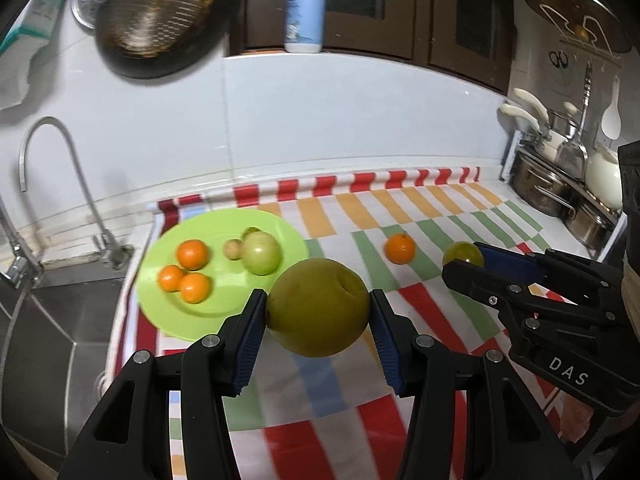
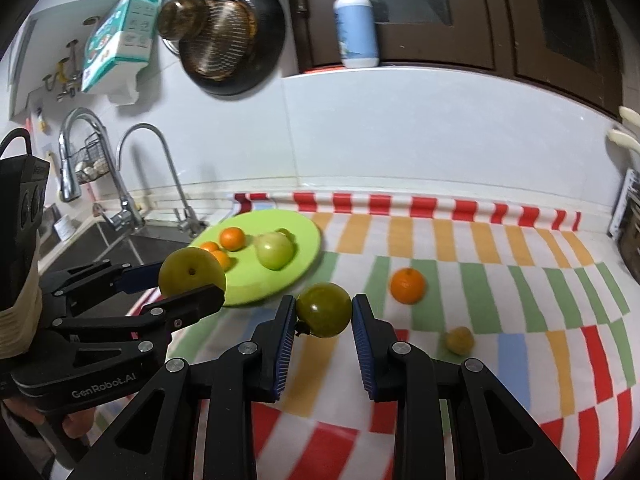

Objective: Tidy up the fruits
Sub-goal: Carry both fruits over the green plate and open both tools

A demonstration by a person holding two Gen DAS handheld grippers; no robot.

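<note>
My left gripper [image 1: 318, 312] is shut on a large yellow-green fruit [image 1: 318, 307], held just right of the lime-green plate [image 1: 176, 320]; it also shows in the right wrist view [image 2: 191, 271]. The plate [image 2: 276, 284] holds three oranges [image 1: 192, 254], a green tomato [image 1: 261, 253] and small green fruits. My right gripper [image 2: 323, 312] is shut on a dark green tomato [image 2: 324, 310], which also shows in the left wrist view [image 1: 462, 253]. One orange [image 2: 408, 286] and a small yellowish fruit [image 2: 460, 340] lie loose on the striped cloth.
A sink [image 1: 52, 320] with faucets [image 1: 60, 168] lies left of the plate. Pots [image 1: 552, 188] stand at the far right. A pan with strainer [image 2: 228, 44] hangs on the wall, and a lotion bottle [image 2: 356, 24] stands on the ledge.
</note>
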